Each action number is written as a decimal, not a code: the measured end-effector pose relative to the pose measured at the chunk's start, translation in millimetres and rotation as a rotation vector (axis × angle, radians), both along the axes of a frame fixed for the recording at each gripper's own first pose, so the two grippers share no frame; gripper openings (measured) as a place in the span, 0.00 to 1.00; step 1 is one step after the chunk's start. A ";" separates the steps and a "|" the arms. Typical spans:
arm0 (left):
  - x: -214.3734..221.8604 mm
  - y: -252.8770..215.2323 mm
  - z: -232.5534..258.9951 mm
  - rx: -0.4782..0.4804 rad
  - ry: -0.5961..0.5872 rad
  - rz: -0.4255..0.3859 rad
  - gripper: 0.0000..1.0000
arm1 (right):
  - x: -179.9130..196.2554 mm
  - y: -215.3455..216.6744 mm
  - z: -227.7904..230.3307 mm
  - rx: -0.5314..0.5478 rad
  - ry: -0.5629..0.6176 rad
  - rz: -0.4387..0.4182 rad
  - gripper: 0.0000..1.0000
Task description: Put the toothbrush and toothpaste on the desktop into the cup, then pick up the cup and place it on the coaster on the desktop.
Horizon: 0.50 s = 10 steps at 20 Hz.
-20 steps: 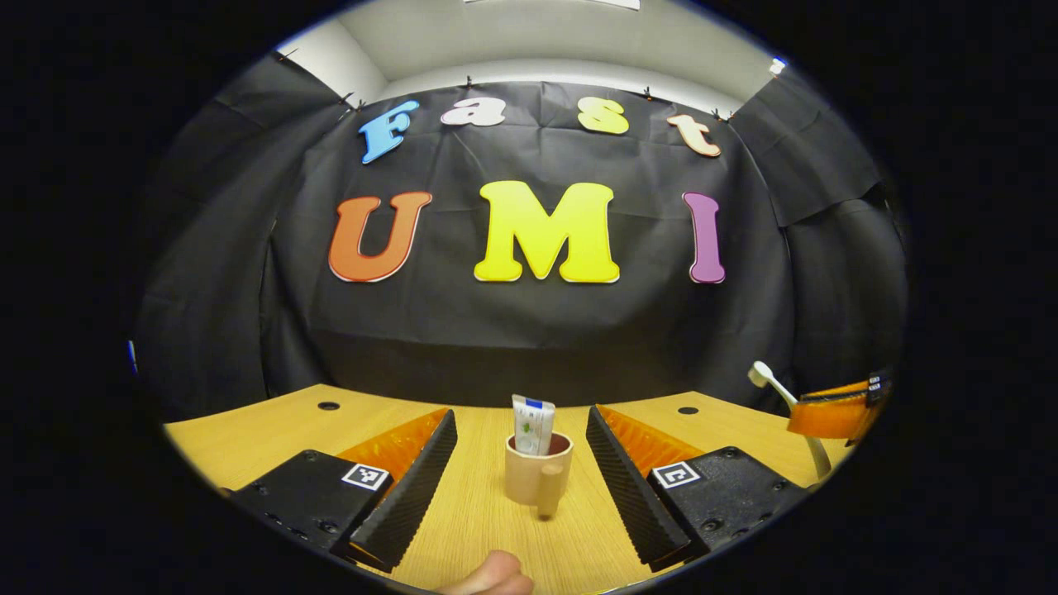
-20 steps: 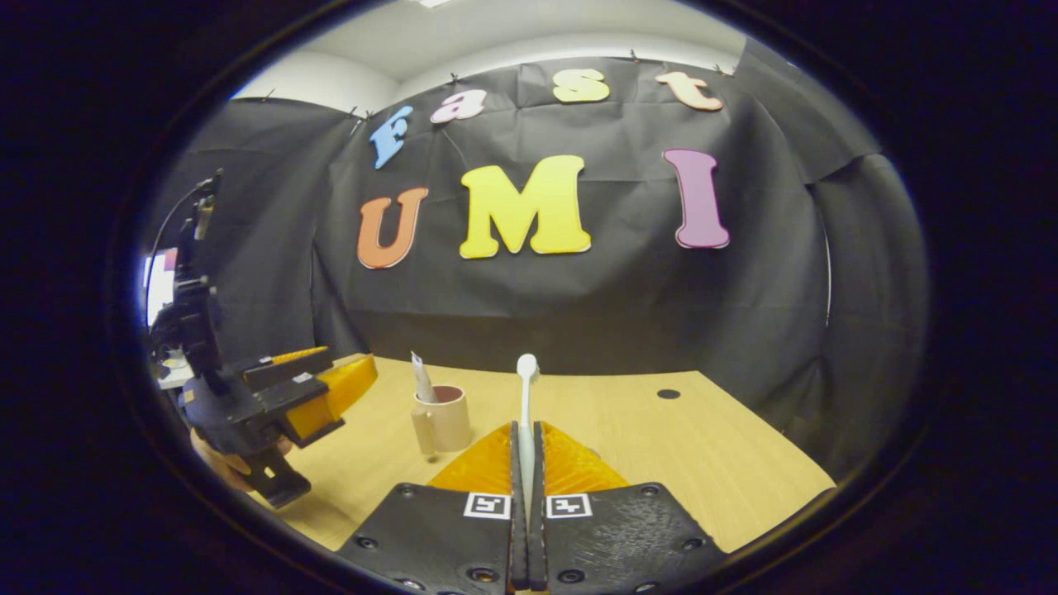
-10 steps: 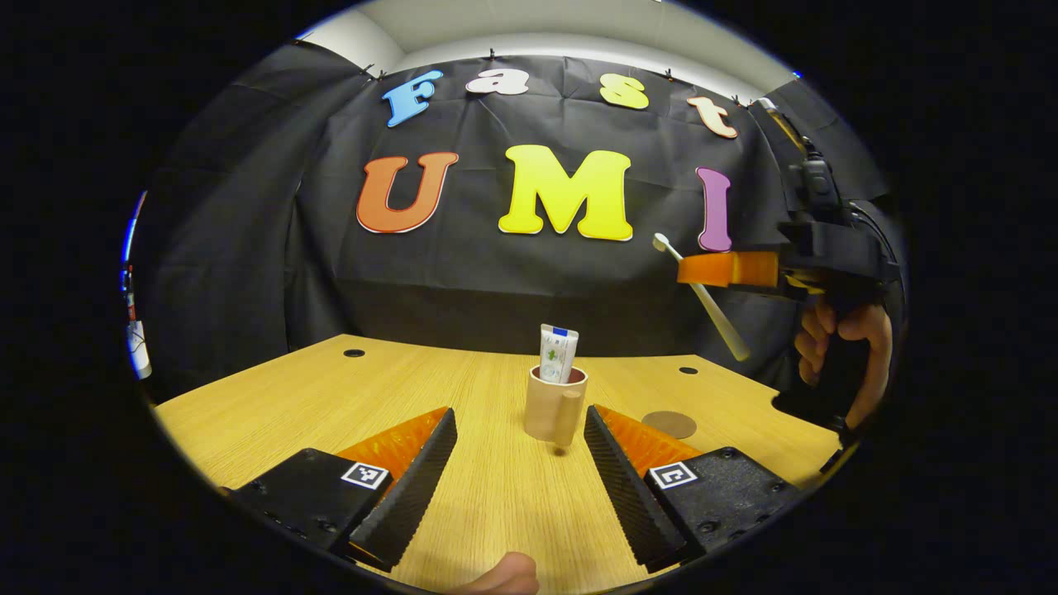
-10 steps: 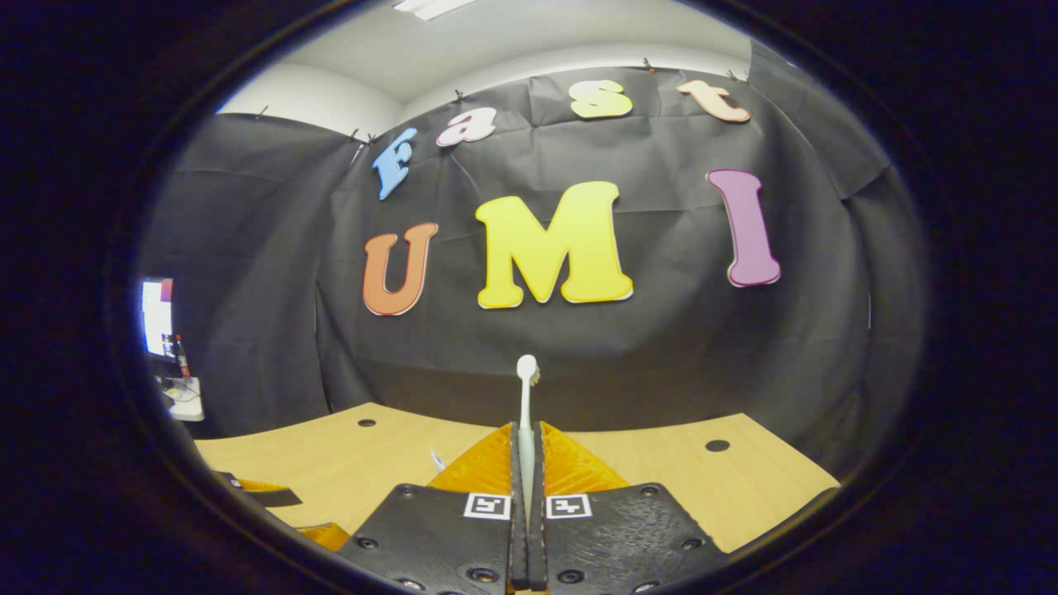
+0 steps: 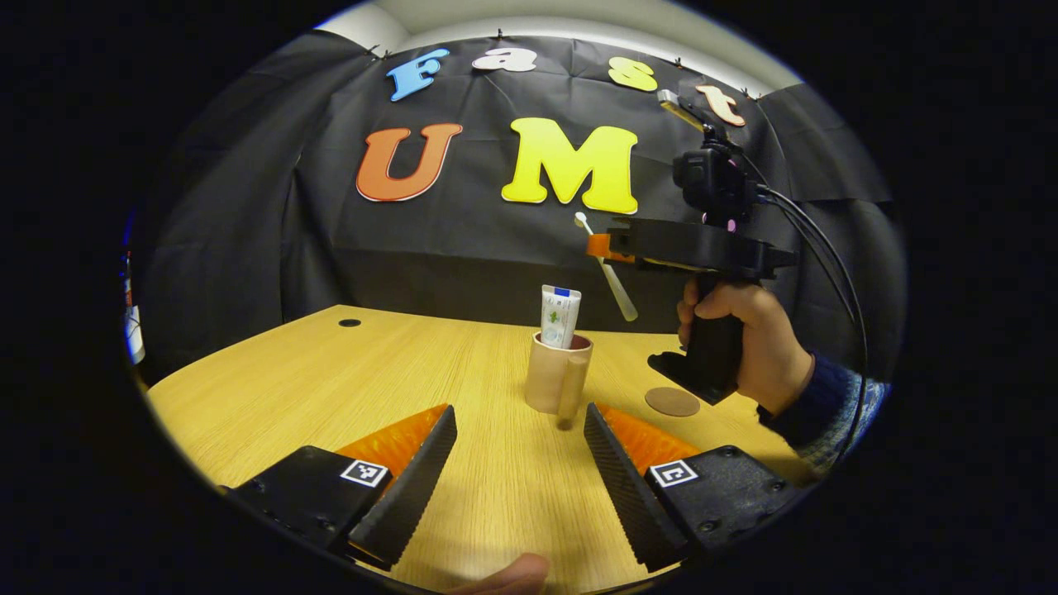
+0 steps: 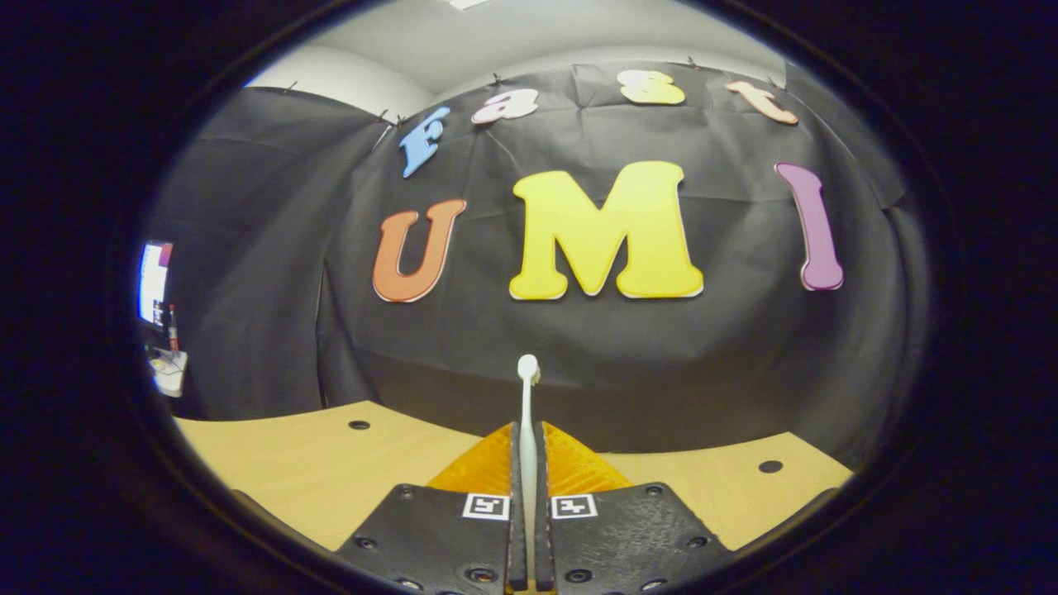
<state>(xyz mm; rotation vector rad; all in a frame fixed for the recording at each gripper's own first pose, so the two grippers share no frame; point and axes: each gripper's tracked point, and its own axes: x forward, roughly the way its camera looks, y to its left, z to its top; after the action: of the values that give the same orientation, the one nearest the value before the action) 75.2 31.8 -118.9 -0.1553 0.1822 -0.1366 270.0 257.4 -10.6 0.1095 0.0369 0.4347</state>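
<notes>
At the bottom of the left gripper view, the left gripper (image 5: 519, 463) hangs low over the tabletop (image 5: 331, 380) with its fingers (image 5: 413, 479) spread wide and touching nothing. Just beyond the gap between them, mid-frame, stands the cup (image 5: 558, 376), handle turned toward the camera, with the toothpaste (image 5: 559, 316) upright inside it. To the cup's right, near but apart, lies the coaster (image 5: 672, 402), flat and bare.

Farther off, at right of centre, a hand (image 5: 748, 343) holds the right gripper (image 5: 602, 245) above and a little right of the cup. Its fingers are pressed together on the toothbrush (image 5: 607, 268), which slants down and right, head up, the handle end free above the cup's rim. In the right gripper view the toothbrush (image 6: 526, 413) stands straight up out of the pinched fingers at bottom centre.

The brush is probably light, stiff and smooth, so the mid-handle pinch looks sound (though it may pivot if nudged against the rim). The cup looks light and may tip once loaded with tall things, so its body or handle seems the place to take it.
</notes>
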 end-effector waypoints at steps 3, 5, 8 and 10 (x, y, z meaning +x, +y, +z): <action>1.0 2.4 -0.9 -0.006 -0.006 0.001 0.99 | 3.0 6.2 0.2 0.020 0.003 0.011 0.03; 1.6 -1.1 -1.5 -0.018 -0.004 -0.009 0.99 | 3.6 9.0 -0.4 0.014 0.002 0.010 0.04; -0.5 -8.6 -0.9 -0.022 -0.009 -0.031 0.99 | 1.6 11.3 2.1 0.014 -0.007 0.018 0.03; -1.2 -9.9 -1.2 -0.021 -0.011 -0.036 0.99 | 3.6 11.3 3.3 0.015 -0.014 0.012 0.04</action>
<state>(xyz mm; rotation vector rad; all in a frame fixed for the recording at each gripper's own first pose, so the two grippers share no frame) 74.0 21.9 -120.1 -0.1726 0.1726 -0.1756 273.6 268.8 -7.3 0.1211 0.0205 0.4474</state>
